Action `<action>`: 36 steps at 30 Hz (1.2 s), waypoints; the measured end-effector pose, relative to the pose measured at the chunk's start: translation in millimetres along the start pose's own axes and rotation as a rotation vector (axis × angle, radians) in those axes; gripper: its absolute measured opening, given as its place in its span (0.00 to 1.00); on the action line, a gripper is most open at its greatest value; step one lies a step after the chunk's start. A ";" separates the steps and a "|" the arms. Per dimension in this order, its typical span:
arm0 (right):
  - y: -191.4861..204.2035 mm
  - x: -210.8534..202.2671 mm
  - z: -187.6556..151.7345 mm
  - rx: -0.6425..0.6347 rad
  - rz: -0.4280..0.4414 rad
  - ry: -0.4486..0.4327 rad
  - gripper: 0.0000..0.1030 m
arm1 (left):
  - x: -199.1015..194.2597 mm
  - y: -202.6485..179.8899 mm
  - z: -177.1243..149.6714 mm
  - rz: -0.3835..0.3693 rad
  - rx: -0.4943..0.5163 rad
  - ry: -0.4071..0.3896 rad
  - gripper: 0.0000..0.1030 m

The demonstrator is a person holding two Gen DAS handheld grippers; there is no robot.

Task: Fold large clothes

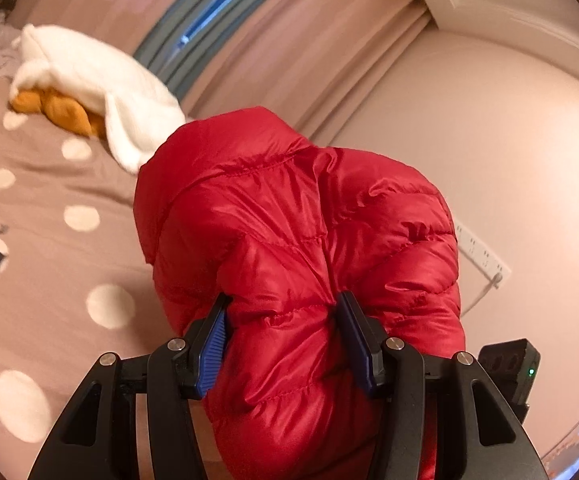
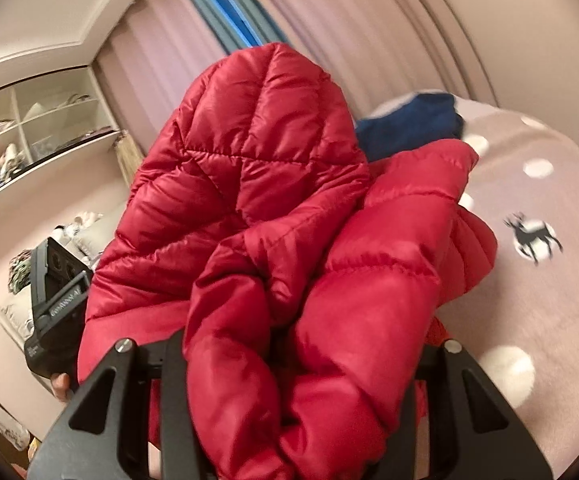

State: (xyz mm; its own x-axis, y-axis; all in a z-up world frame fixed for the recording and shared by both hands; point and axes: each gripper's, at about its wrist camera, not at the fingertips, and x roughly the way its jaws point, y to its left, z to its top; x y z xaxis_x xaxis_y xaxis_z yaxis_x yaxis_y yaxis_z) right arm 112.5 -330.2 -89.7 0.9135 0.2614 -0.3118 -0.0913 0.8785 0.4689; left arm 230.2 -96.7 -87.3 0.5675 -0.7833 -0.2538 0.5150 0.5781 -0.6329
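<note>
A red quilted puffer jacket point(image 1: 289, 208) hangs bunched in the air above the bed. My left gripper point(image 1: 283, 300) is shut on a thick fold of it, and its blue pads point(image 1: 213, 344) press into the padding from both sides. In the right wrist view the same jacket point(image 2: 249, 160) fills the middle, its hood standing up at the top. My right gripper point(image 2: 289, 344) is shut on a bundled fold, and the fabric hides its fingertips. The two grippers are close, side by side: each one's black body shows at the edge of the other's view.
Below lies a dusty-pink bedcover point(image 1: 49, 240) with white dots and a deer print. A white and orange plush point(image 1: 81, 76) lies at its far end, and a blue garment point(image 2: 409, 124) lies behind the jacket. Curtains, open shelves point(image 2: 29, 132) and a wall power strip point(image 1: 483, 254) surround the bed.
</note>
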 end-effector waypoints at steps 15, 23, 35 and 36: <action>92.0 63.2 7.2 -0.133 0.142 0.000 0.40 | -99.3 35.7 48.0 0.079 -0.001 -0.169 0.50; 118.9 106.9 -3.9 -0.185 0.182 0.026 0.41 | -116.2 75.9 57.4 0.135 -0.010 -0.197 0.50; -2.9 211.1 -104.8 -0.009 0.022 0.360 0.52 | -35.9 209.5 -21.7 0.499 -0.230 0.091 0.58; -9.0 210.9 -106.4 0.007 0.017 0.369 0.54 | -33.5 208.4 -19.1 0.504 -0.228 0.107 0.58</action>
State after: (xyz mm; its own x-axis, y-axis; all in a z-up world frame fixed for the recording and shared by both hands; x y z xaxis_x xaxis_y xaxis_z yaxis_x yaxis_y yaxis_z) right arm 263.7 -240.5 -247.7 0.7075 0.4034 -0.5803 -0.1014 0.8705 0.4815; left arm 306.2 45.7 -224.6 0.6329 -0.4490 -0.6308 0.0387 0.8321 -0.5533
